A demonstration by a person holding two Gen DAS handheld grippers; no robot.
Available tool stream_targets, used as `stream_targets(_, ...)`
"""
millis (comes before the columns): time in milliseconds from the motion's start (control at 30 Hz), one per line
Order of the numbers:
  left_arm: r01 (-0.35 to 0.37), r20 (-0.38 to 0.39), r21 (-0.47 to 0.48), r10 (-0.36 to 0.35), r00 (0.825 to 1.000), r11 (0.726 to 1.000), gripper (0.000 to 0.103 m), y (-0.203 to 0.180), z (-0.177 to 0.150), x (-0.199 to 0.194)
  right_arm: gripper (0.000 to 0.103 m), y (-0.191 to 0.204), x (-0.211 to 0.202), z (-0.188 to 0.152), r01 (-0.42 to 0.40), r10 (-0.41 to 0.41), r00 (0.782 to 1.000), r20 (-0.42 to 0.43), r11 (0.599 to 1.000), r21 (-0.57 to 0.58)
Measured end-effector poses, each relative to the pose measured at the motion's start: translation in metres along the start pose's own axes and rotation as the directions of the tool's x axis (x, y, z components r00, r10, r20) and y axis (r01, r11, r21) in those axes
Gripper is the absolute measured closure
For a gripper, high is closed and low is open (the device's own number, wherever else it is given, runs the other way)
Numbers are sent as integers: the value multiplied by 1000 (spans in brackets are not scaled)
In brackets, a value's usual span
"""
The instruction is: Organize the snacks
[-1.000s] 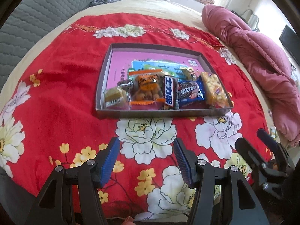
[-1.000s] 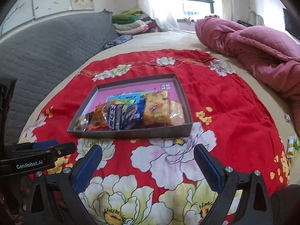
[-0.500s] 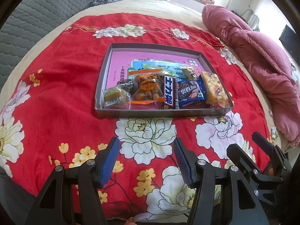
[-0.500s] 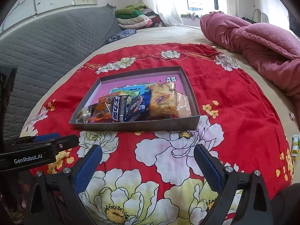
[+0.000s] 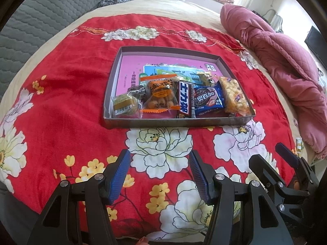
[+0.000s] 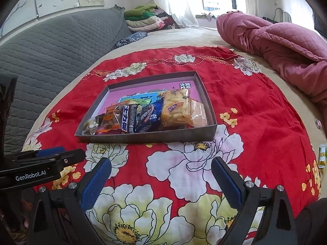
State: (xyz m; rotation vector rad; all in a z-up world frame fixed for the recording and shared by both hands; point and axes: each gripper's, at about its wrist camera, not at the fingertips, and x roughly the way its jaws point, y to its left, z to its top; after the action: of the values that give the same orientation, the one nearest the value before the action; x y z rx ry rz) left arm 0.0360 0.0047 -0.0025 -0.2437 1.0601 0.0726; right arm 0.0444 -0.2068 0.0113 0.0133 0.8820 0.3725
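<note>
A shallow grey tray (image 5: 175,123) (image 6: 147,137) with a pink floor lies on the red flowered cloth (image 5: 61,102). Along its near wall sit several snacks: a small wrapped cake (image 5: 124,105), an orange packet (image 5: 161,95), a dark chocolate bar (image 5: 185,100) (image 6: 127,119), a blue biscuit pack (image 5: 208,100) (image 6: 148,118) and a yellow puffed snack (image 5: 234,96) (image 6: 176,108). My left gripper (image 5: 159,157) hovers open and empty over the cloth in front of the tray. My right gripper (image 6: 161,163) is also open and empty, beside the left one (image 6: 61,155).
A pink quilt (image 5: 286,61) (image 6: 276,38) is bunched up at the right of the bed. A grey quilted headboard (image 6: 51,47) runs along the left, with folded clothes (image 6: 147,18) at the far end. A small packet (image 6: 321,155) lies by the bed's right edge.
</note>
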Motion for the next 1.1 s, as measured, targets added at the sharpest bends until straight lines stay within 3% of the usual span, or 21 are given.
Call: stream_targets(1100,-14,7,-3,14,1000,1000,42,1,1,-2,4,-4,1,0,6,-6,1000,4,1000,11)
